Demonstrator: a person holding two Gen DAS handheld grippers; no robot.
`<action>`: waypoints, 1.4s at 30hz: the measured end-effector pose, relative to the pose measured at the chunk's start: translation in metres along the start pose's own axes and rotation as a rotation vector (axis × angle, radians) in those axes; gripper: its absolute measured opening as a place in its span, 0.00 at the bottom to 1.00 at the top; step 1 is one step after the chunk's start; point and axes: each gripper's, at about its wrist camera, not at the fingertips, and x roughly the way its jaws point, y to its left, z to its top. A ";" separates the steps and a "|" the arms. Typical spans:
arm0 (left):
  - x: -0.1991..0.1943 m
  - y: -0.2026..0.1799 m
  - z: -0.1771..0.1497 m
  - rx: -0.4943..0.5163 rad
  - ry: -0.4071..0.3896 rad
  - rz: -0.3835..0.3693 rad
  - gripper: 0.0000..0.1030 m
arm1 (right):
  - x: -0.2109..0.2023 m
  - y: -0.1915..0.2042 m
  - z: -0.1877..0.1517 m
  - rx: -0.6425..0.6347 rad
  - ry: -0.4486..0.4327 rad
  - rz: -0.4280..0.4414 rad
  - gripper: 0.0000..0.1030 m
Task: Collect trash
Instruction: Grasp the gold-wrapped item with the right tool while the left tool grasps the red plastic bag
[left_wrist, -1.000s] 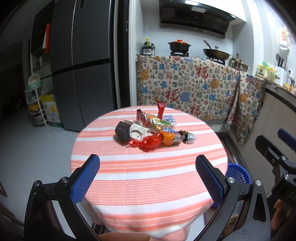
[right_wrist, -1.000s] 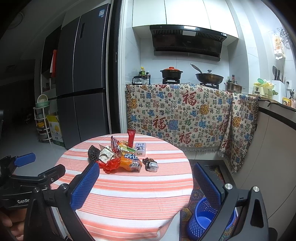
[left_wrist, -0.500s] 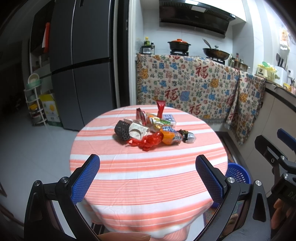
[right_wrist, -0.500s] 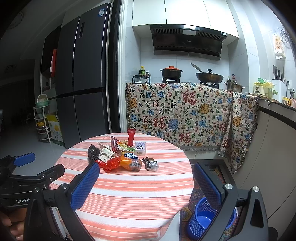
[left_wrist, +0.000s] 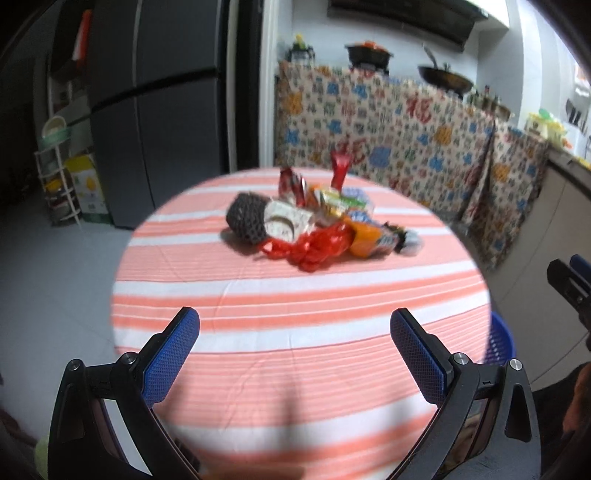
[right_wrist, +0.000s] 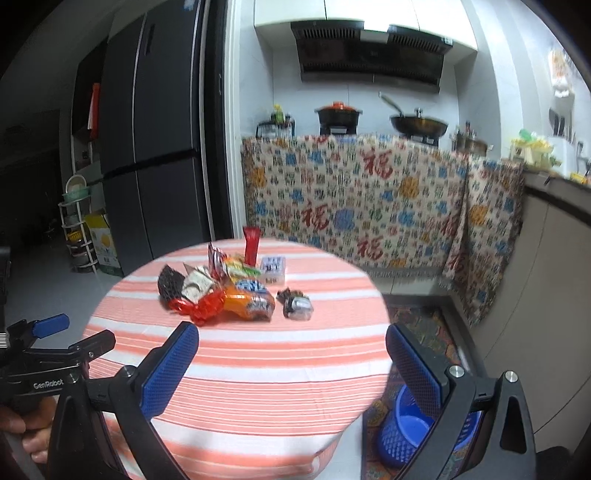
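Note:
A pile of trash (left_wrist: 314, 225) (right_wrist: 229, 291) lies at the middle of a round table with an orange-and-white striped cloth (left_wrist: 295, 332) (right_wrist: 258, 362). It holds a black mesh sleeve (left_wrist: 246, 218), a red ribbon (left_wrist: 314, 247), an orange packet (right_wrist: 245, 304), a red pouch (right_wrist: 251, 245) and a small crumpled wrapper (right_wrist: 297, 304). My left gripper (left_wrist: 294, 354) is open over the table's near part, well short of the pile. My right gripper (right_wrist: 291, 363) is open too, nothing between its fingers. A blue perforated bin (right_wrist: 410, 432) stands on the floor right of the table.
A dark fridge (right_wrist: 155, 147) stands behind the table at the left, beside a small white rack (right_wrist: 77, 229) and a yellow box (right_wrist: 103, 240). A patterned cloth (right_wrist: 369, 206) hangs over the counter with pots and a wok. A counter (right_wrist: 554, 258) runs along the right.
Both grippers have moved closer to the table and the pile looks larger. Both stay open and nothing has been picked up.

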 end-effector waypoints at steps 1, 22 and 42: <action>0.011 0.001 0.002 0.002 0.008 0.001 0.99 | 0.013 0.000 -0.004 -0.004 0.021 -0.007 1.00; 0.212 -0.003 0.036 0.103 0.241 -0.071 1.00 | 0.271 -0.007 -0.033 -0.006 0.514 -0.034 1.00; 0.221 -0.010 0.053 0.088 0.204 -0.161 0.99 | 0.315 -0.007 -0.009 0.005 0.418 0.037 0.84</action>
